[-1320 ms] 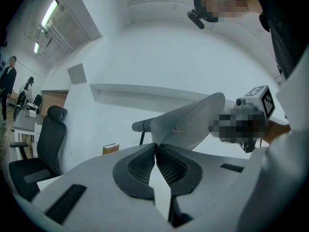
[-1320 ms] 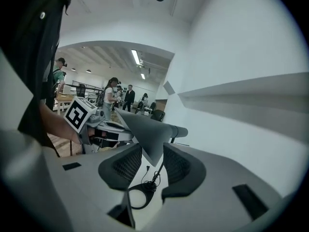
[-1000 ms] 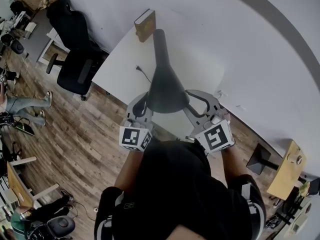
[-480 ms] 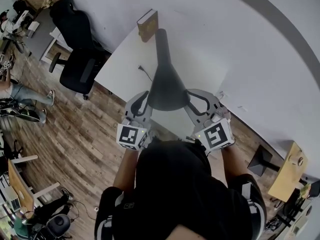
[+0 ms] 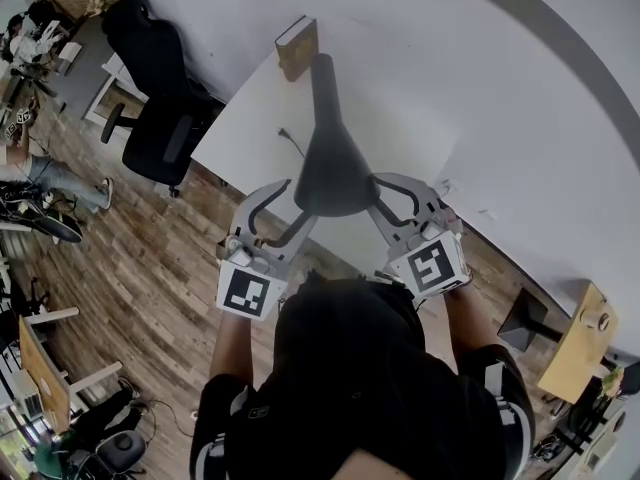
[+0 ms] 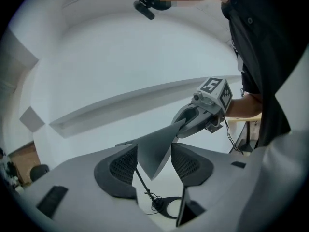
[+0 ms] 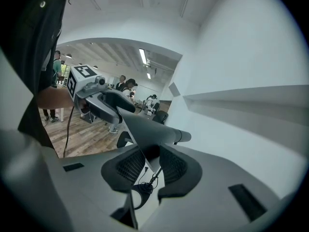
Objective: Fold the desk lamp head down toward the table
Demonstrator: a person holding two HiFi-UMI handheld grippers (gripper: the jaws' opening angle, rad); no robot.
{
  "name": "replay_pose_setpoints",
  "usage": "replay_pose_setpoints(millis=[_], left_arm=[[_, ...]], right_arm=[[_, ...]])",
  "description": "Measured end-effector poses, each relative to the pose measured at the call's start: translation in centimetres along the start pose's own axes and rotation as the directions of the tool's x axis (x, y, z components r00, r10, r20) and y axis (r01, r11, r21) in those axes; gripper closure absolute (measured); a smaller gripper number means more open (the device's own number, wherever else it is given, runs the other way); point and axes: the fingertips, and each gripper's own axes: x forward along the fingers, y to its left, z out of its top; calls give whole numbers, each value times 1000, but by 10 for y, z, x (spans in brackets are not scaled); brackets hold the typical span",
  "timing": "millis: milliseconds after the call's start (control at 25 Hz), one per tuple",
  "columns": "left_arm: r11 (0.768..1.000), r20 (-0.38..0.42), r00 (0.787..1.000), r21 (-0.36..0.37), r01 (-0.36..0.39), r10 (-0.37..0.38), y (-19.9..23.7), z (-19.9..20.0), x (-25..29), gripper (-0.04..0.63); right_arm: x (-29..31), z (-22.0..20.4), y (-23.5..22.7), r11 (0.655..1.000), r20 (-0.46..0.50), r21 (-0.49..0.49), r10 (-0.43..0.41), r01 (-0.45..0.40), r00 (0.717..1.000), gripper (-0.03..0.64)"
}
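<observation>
over the white bench [image 5: 400, 88] now. the black lamp head [image 5: 335, 173] sits up in the air, well clear of the surface. its wide rim faces the person [image 5: 350, 388] and its narrow neck runs away toward a brown book [image 5: 297, 46] standing at the bench's far corner by the wall.

left hand-held gripper [image 6: 153, 164] first: its jaws have just been opening and now stand wide apart. the edge of the lamp head hangs in the gap, close by one ribbed pad with clear space at the other, so nothing is gripped on this side. in the head view it reaches in from the lower left, marker cube nearest the body.

right hand-held gripper [image 7: 152, 166]: its jaws have just been closing, and now they sit roughly half open with both pads against the rim of the lamp head — pinched on it. it comes in from the lower right, opposite the other tool, with the shade between the two.

under the shade a thin arm [image 6: 143, 180] slants down to a ring base [image 6: 169, 207] lying flat on the bench. a dark cord [image 5: 288, 143] trails over the white top toward its left edge.

off the bench at the left, a black office chair [image 5: 160, 133] stands on the wood floor [image 5: 150, 268].
</observation>
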Motion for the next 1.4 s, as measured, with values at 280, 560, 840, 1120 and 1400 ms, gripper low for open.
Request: replay_pose_setpoints(millis=[280, 560, 840, 1120, 1400], left_arm=[[968, -126, 990, 235, 88, -60, -13, 2, 13, 380], [947, -161, 986, 306, 100, -52, -13, 0, 17, 477], [930, -191, 981, 352, 110, -44, -20, -17, 20, 474], [897, -222, 975, 426, 120, -25, -33, -42, 25, 459], [844, -237, 971, 528, 97, 37, -40, -68, 33, 449]], right_arm=[[-3, 0, 0, 1000, -6, -17, -1, 1, 1000, 514], [-4, 1, 0, 1000, -8, -28, 4, -4, 1000, 514], [2, -14, 7, 995, -34, -97, -10, 7, 999, 508], [10, -40, 18, 969, -53, -245, -47, 32, 997, 503], [21, -63, 25, 925, -38, -372, -101, 79, 994, 499]])
